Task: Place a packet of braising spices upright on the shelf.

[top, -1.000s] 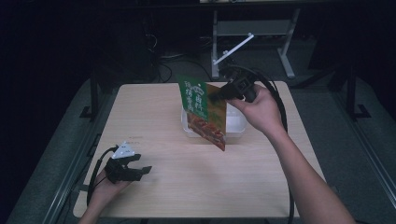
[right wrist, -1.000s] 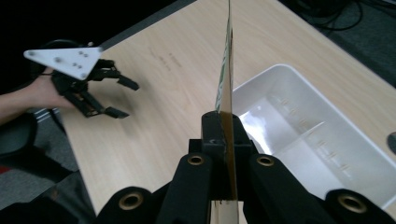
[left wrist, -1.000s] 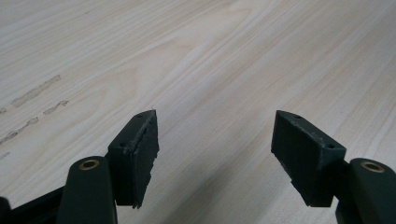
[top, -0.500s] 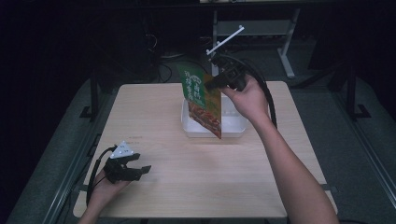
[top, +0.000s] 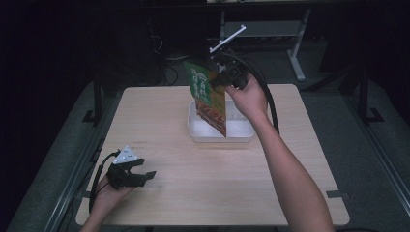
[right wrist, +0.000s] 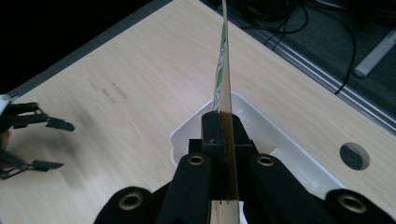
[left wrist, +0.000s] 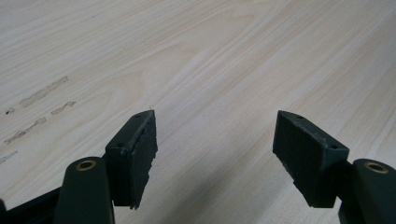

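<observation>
A green food packet (top: 207, 95) with an orange-brown lower part hangs in the air above a white tray (top: 199, 135) at the table's far middle. My right gripper (top: 216, 80) is shut on the packet's right edge. In the right gripper view the packet (right wrist: 223, 70) is seen edge-on, clamped in my right gripper (right wrist: 223, 128), with the tray (right wrist: 289, 144) below. My left gripper (top: 145, 170) rests open near the table's front left corner. In the left gripper view its jaws (left wrist: 215, 144) stand wide apart over bare wood.
The light wood table (top: 164, 116) has dark floor around it. Cables and a white stand (top: 227, 38) lie behind the far edge. A round cable hole (right wrist: 354, 156) is set in the table beside the tray.
My right gripper has lifted the packet higher and swung it away toward the table's far edge, turning it more upright over the tray. The left gripper has stayed put.
</observation>
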